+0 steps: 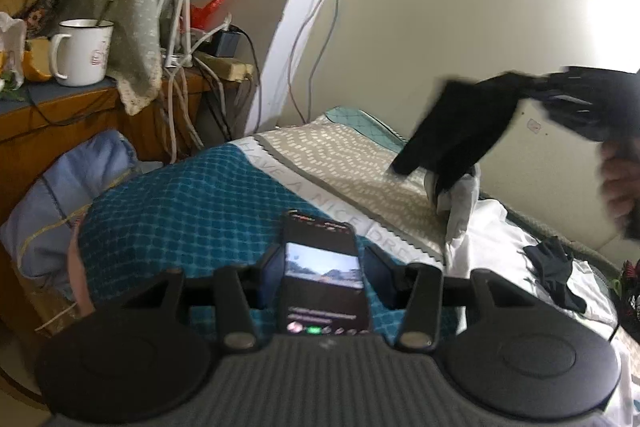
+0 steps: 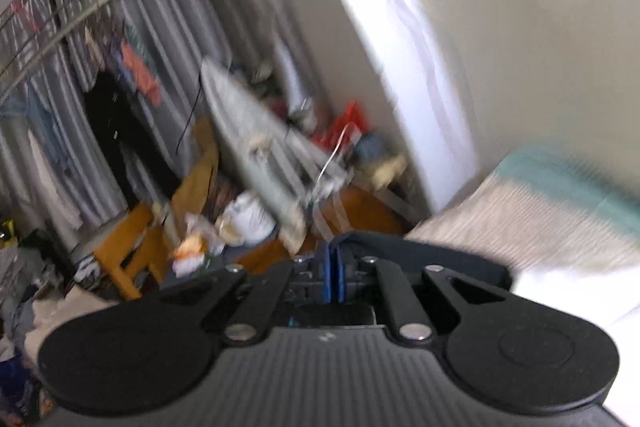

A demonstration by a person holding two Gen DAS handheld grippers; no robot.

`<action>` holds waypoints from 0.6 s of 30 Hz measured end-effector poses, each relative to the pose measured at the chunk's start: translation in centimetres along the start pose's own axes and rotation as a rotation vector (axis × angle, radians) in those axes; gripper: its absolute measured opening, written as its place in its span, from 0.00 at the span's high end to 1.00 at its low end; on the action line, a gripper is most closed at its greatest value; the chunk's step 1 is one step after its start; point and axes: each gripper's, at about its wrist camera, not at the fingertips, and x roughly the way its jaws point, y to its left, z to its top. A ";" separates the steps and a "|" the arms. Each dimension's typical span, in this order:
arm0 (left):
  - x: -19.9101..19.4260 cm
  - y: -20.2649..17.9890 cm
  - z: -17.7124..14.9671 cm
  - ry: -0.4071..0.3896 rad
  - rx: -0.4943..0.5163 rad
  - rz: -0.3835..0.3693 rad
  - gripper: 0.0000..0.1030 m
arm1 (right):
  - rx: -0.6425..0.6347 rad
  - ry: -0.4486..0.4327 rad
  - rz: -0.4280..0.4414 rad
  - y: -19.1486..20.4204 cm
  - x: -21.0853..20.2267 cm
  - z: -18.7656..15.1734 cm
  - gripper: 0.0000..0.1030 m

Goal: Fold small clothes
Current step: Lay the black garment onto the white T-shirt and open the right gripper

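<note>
Your right gripper (image 1: 532,87) pinches black garment (image 1: 452,131) aloft by thin edge; could slip. Left gripper (image 1: 320,267) half open around phone (image 1: 324,275), grip unclear; bump risk.

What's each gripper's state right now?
Left gripper: open, phone lies between its fingers.
Right gripper: shut on black garment, lifted above the bed.

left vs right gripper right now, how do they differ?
The left gripper stands open with a phone between its fingers; the right gripper is shut on a black garment. The left sits low over the bed; the right holds its garment lifted in the air. Both are the same black build.
</note>
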 end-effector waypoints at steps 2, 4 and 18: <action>0.9 -1.0 0.5 0.008 0.007 -0.023 0.56 | 0.003 -0.051 -0.044 -1.3 -3.8 1.6 0.98; 2.0 -2.6 1.3 0.018 0.028 -0.057 0.56 | 0.023 -0.098 -0.098 -3.1 -8.2 2.4 0.98; 18.9 -21.1 5.4 0.216 0.181 -0.183 0.49 | 0.076 0.015 -0.622 -13.0 -24.2 -12.2 0.54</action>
